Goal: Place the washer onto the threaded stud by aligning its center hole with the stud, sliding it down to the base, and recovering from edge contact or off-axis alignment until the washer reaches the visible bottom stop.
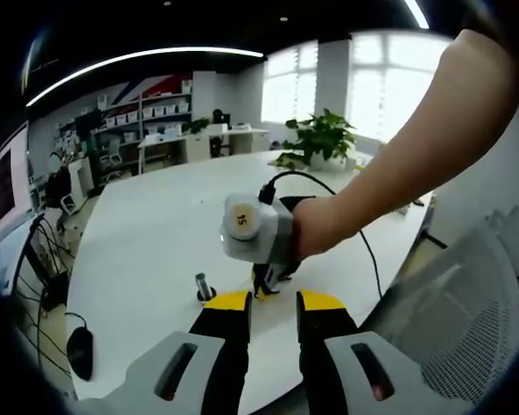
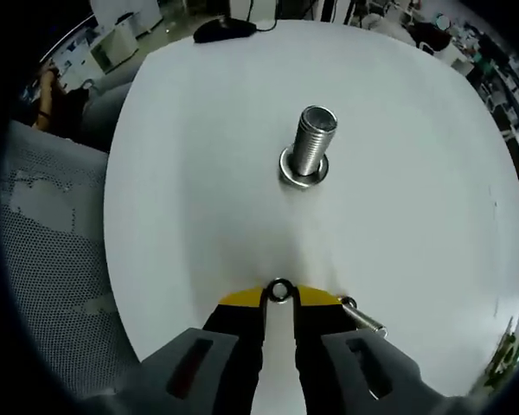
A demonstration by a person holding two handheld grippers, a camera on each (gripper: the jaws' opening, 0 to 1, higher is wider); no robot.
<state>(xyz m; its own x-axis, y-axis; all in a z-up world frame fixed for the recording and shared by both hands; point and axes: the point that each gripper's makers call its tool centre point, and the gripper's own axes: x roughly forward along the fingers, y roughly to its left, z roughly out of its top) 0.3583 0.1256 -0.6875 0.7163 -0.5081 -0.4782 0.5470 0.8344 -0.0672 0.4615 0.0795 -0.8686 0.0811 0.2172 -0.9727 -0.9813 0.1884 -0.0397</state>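
Note:
A threaded steel stud [image 2: 311,143] stands upright on its round base on the white table [image 2: 199,173], with no washer on it. In the right gripper view my right gripper [image 2: 279,298] is shut on a small metal washer [image 2: 280,290], held on edge between the yellow tips, short of the stud and apart from it. The left gripper view shows the stud [image 1: 204,285] small, with the right gripper [image 1: 266,287] in a person's hand just to its right, tips near the table. My left gripper [image 1: 275,301] is open, nothing between its fingers.
A short metal pin [image 2: 363,317] lies on the table beside the right jaw. A black mouse [image 1: 80,350] sits near the table's edge. A grey mesh chair [image 1: 467,320] stands by the table. A black cable [image 1: 363,242] trails from the right gripper.

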